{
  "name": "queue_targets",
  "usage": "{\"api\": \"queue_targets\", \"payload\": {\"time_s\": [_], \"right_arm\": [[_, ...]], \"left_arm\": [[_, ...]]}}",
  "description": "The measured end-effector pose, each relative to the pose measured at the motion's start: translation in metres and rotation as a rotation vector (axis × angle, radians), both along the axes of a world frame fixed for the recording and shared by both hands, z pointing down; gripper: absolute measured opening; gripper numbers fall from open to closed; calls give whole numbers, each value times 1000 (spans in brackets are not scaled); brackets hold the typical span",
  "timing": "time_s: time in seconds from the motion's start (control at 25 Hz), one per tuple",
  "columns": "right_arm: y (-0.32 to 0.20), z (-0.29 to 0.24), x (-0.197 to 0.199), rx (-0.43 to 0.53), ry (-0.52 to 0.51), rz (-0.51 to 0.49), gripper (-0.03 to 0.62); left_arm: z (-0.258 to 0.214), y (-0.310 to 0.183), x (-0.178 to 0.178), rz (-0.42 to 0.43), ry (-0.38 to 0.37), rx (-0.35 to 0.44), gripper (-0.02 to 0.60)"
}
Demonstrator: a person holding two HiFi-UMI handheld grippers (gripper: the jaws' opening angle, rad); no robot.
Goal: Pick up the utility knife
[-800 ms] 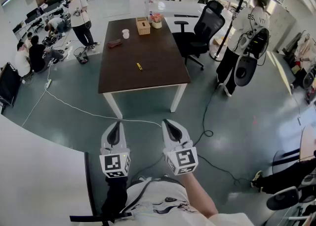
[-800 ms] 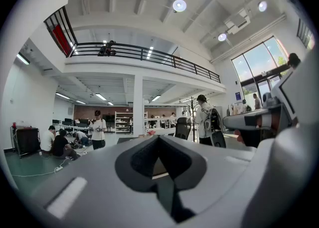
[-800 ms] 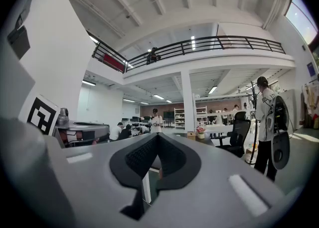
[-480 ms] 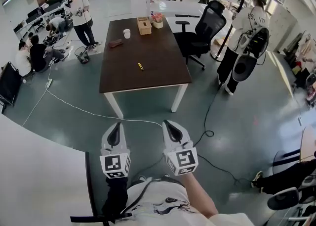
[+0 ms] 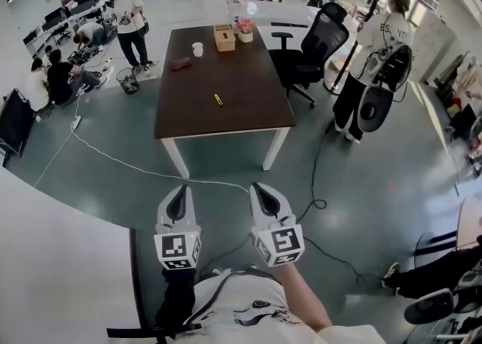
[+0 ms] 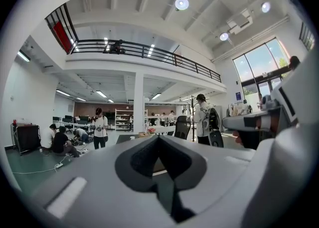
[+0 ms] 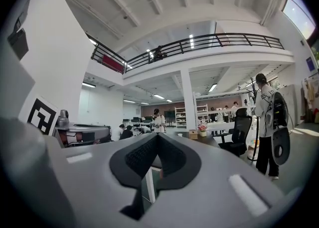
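The utility knife [image 5: 218, 99], small and yellow, lies near the middle of a dark brown table [image 5: 188, 113] far ahead in the head view. Both grippers hang close to my body, well short of the table and above the grey floor. My left gripper [image 5: 178, 193] and my right gripper [image 5: 260, 190] point forward side by side, jaws together with nothing between them. In the left gripper view the left gripper [image 6: 159, 139] frames the distant table edge. In the right gripper view the right gripper [image 7: 158, 137] does the same, and the knife is too small to make out.
A white cup [image 5: 197, 50], a wooden tissue box [image 5: 224, 38], a flower pot [image 5: 245, 31] and a dark object [image 5: 179, 65] sit at the table's far end. A black office chair [image 5: 316, 41] and a standing person [image 5: 376, 56] are to the right. A white cable [image 5: 113, 160] crosses the floor.
The table with the knife has drifted slightly to the right in the head view. Both grippers keep the same pose and stay shut.
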State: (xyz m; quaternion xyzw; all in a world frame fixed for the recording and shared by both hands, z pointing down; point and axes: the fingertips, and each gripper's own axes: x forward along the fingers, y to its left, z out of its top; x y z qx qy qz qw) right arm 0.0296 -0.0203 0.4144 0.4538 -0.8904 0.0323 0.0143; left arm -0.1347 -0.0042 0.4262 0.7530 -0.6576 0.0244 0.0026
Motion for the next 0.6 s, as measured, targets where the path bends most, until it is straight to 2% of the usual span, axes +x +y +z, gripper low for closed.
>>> {"api": "queue_targets", "payload": {"time_s": [0.36,0.6], "right_arm": [[-2,12,2,-3,6,15,2],[-12,15,-12,-26,9,29,2]], "left_arm": [[3,6,-10,-42,-6,21,-2],[9,0,-30,-26,-3,-15,-2]]}}
